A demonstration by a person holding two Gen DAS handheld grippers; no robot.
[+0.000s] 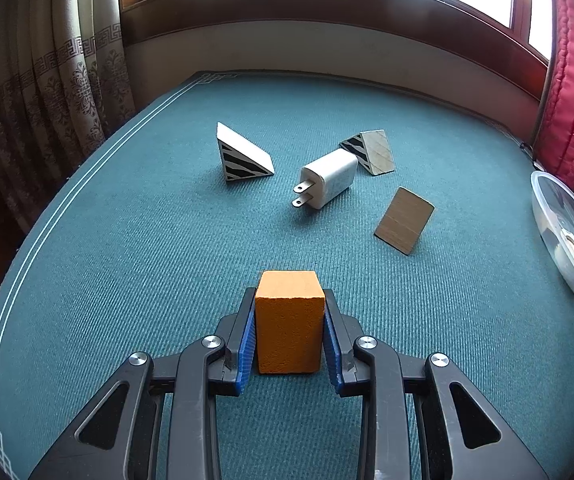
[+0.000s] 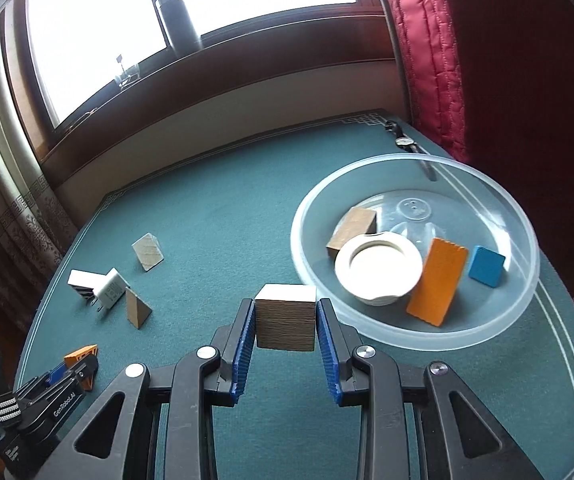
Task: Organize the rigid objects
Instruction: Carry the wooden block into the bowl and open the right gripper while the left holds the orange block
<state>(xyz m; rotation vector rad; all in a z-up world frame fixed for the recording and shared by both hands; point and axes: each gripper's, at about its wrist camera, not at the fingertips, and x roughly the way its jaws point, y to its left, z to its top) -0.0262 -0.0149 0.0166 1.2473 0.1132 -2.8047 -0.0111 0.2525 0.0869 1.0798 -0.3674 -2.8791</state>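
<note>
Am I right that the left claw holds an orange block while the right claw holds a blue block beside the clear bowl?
Not quite: the right claw holds a wooden block, as the right wrist view shows. The blue block lies in the clear bowl. The left claw does hold the orange block.

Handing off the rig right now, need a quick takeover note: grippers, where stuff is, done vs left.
Left hand-held gripper: shut on an orange block.
Right hand-held gripper: shut on a wooden block, near the clear bowl.
Done, in bowl: wooden piece, white ring, orange plank, blue block.
Left on the table: white charger, two striped wedges, flat wooden piece, plus both held blocks.
</note>
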